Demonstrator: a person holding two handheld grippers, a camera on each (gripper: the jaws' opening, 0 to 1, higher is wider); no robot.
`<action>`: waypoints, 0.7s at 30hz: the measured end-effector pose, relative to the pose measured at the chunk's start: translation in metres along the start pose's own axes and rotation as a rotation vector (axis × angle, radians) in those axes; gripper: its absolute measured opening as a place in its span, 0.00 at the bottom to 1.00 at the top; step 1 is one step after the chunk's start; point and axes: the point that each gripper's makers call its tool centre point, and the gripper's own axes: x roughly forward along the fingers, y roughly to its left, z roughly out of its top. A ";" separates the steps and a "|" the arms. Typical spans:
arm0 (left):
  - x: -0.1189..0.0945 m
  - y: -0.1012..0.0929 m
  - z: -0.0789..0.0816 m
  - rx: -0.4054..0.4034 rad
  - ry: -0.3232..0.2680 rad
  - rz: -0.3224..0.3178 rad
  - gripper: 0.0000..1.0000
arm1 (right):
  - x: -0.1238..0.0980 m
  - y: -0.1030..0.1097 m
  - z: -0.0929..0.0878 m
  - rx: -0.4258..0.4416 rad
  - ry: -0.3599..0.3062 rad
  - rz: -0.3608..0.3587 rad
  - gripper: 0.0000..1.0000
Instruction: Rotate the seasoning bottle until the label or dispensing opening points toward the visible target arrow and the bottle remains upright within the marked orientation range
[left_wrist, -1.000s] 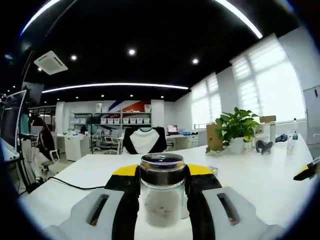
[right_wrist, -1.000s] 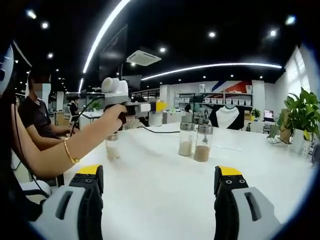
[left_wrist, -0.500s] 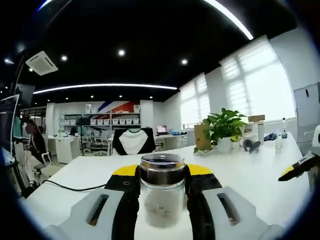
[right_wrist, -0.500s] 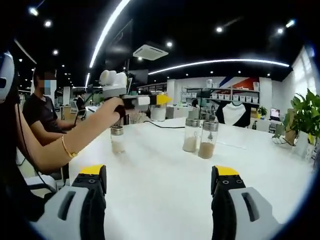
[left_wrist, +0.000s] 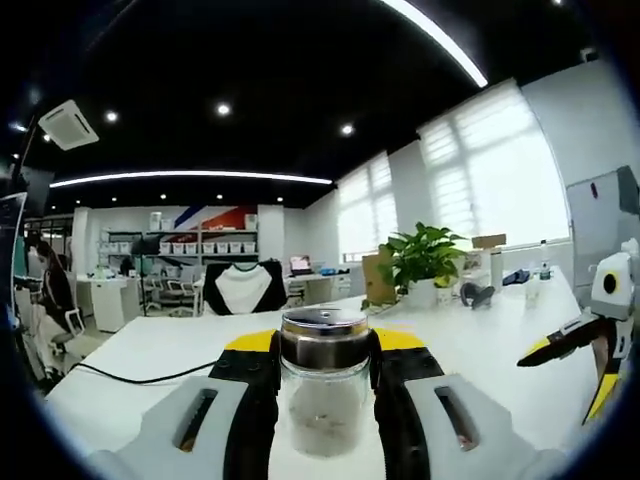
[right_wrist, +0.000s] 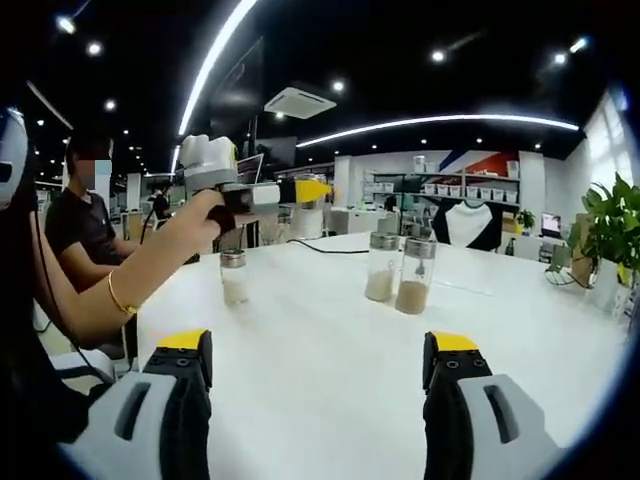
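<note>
Left gripper view: a seasoning bottle (left_wrist: 323, 390) stands upright on the table (left_wrist: 480, 345), between the jaws of the left gripper (left_wrist: 323, 375). A potted plant (left_wrist: 420, 262) stands far right on the table; a cable (left_wrist: 130, 377) lies at left. The right gripper (left_wrist: 585, 345) enters at the right edge.

Right gripper view: the right gripper (right_wrist: 318, 372) is near, over the table (right_wrist: 320, 350). Two bottles (right_wrist: 398, 275) stand side by side farther off; a third bottle (right_wrist: 233, 277) stands to their left, below the left gripper (right_wrist: 300, 190).

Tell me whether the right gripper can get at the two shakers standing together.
Probably yes. The right gripper is open, and bare table lies between it and the two shakers; nothing stands in the path.
</note>
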 end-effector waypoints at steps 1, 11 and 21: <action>-0.002 -0.002 0.000 -0.005 -0.004 -0.009 0.36 | 0.000 0.000 0.000 0.002 0.000 0.000 0.87; -0.013 -0.015 -0.003 0.001 -0.001 -0.025 0.36 | 0.001 0.003 0.002 -0.018 -0.019 0.005 0.84; -0.019 -0.036 -0.019 -0.009 0.053 -0.110 0.36 | 0.009 0.011 0.001 0.014 -0.030 0.048 0.77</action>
